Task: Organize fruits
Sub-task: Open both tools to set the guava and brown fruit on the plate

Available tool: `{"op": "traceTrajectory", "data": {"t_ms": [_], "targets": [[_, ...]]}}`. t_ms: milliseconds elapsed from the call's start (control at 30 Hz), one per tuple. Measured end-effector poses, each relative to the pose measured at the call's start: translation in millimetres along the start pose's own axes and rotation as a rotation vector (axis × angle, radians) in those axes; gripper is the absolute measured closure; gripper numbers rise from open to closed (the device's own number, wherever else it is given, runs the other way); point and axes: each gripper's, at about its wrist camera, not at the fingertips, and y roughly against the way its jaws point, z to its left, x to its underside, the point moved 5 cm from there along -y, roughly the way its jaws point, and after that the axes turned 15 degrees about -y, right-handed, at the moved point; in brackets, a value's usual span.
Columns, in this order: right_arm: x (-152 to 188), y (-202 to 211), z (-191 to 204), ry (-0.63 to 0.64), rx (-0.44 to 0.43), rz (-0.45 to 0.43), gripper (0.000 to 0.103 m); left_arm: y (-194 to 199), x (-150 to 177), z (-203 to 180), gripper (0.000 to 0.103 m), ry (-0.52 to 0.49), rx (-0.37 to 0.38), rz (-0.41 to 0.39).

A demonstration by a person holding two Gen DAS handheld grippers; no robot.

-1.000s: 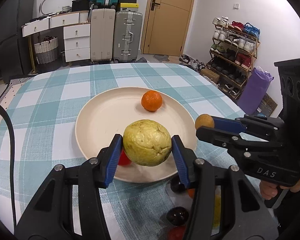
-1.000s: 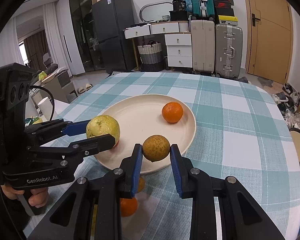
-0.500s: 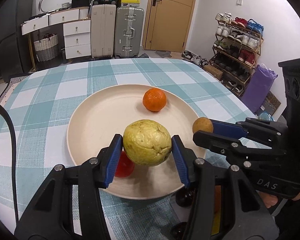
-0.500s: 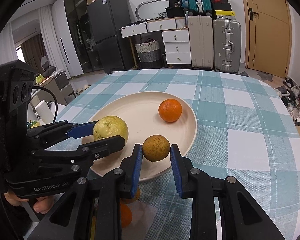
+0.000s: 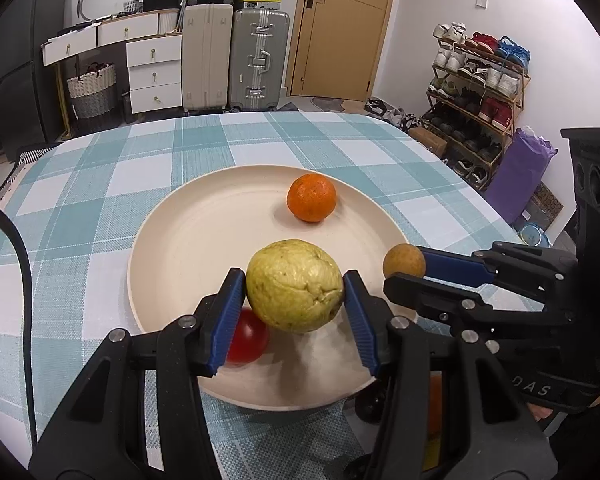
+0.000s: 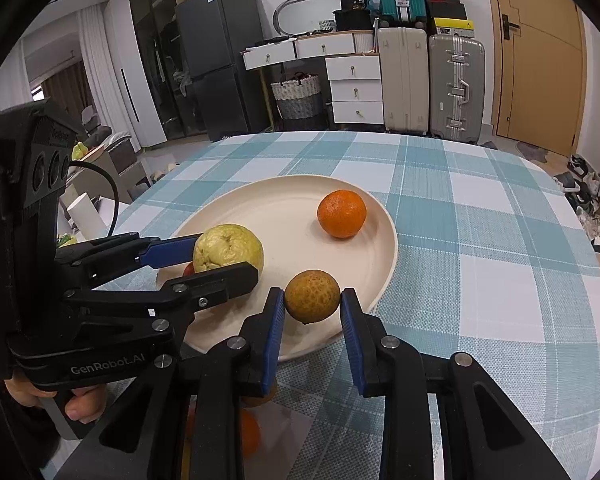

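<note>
Left gripper (image 5: 295, 295) grasps a guava (image 5: 295, 285) above the plate (image 5: 188, 240) near a tomato (image 5: 246, 336), right gripper (image 6: 313, 307) clamps a brown fruit (image 6: 312, 296) over the rim, so each should lower onto bare plate, clear of the orange (image 5: 311, 197), before releasing.

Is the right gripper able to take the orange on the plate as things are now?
Probably not: the right gripper is shut on a brownish fruit, though the plate toward the orange lies open.

Teal-checked tablecloth (image 5: 100, 184), cream plate (image 5: 204, 248), orange tangerine (image 5: 311, 203)
</note>
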Motion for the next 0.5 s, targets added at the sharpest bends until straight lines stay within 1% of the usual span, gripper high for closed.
{"op": "traceTrajectory", "data": {"t_ms": [100,133,267,333,367,400,433,467,500], "targets": [[-0.8,-0.3,-1.4,-0.003,0.003,0.002,0.073,0.2,1.1,0.0,0.055,0.006,0.003,0.002],[-1.0,0.2,-1.1,-0.003,0.003,0.0,0.069,1.1,0.8,0.5,0.055,0.009,0.005,-0.003],[-1.6,7.5,-1.7,-0.001,0.014,-0.019,0.061,8.7,0.9,1.7,0.055,0.015,0.013,-0.017],[-1.3,12.0,-3.3,-0.001,0.022,-0.028,0.052,13.4,1.8,2.1,0.054,0.012,0.012,-0.014],[-1.1,15.1,-4.8,-0.004,0.028,-0.035,0.051,15.8,2.6,2.6,0.052,0.012,0.009,-0.012],[-1.1,17.5,-6.3,-0.008,0.034,-0.04,0.048,18.7,3.5,3.1,0.047,0.015,0.008,-0.01],[-0.5,20.5,-7.9,-0.013,0.039,-0.044,0.04,22.3,4.1,4.0,0.045,0.02,0.006,-0.013],[0.3,24.0,-9.3,-0.019,0.04,-0.049,0.035,26.8,4.5,4.9,0.042,0.025,0.002,-0.018],[1.4,27.8,-10.3,-0.025,0.041,-0.054,0.026,31.8,4.9,5.4,0.035,0.027,-0.003,-0.022]]}}
